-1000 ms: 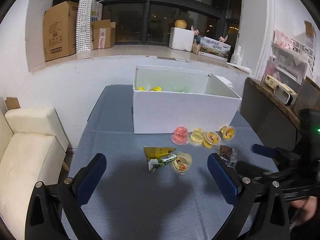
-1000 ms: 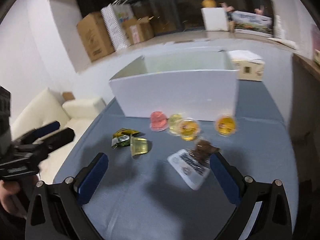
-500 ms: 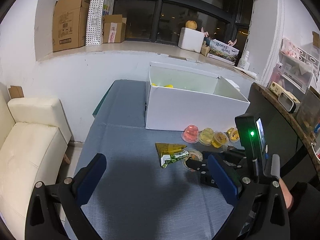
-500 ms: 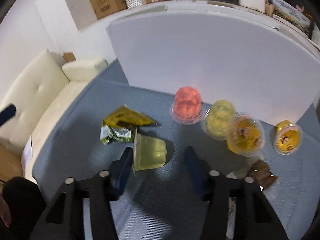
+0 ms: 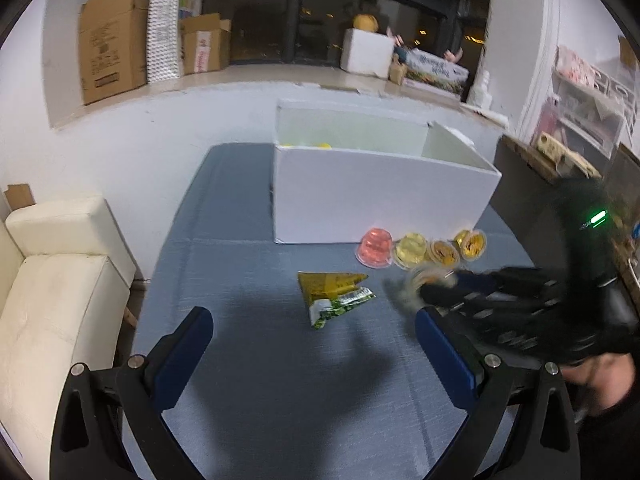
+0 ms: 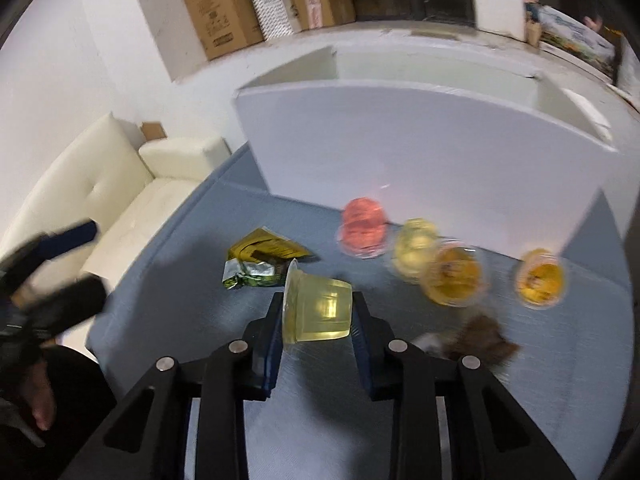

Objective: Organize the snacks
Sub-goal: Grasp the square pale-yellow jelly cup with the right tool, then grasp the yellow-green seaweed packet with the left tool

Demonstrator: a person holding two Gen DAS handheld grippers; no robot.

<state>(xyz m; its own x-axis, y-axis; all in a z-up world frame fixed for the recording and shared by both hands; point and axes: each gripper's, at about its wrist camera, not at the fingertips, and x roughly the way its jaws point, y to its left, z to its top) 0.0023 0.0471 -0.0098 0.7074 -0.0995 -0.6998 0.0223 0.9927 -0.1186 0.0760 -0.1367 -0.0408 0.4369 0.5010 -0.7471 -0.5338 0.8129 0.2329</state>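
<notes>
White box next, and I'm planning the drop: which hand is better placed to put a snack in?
Right. Its fingers are shut on the pale jelly cup, facing the white box. The left gripper is open, empty.

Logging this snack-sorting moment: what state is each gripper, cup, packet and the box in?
right gripper: shut on the pale yellow jelly cup, which lies on its side.
left gripper: open, holding nothing.
white box: open-topped.
pink jelly cup: on the table, dome up.
green-and-gold packet: lying flat.
</notes>
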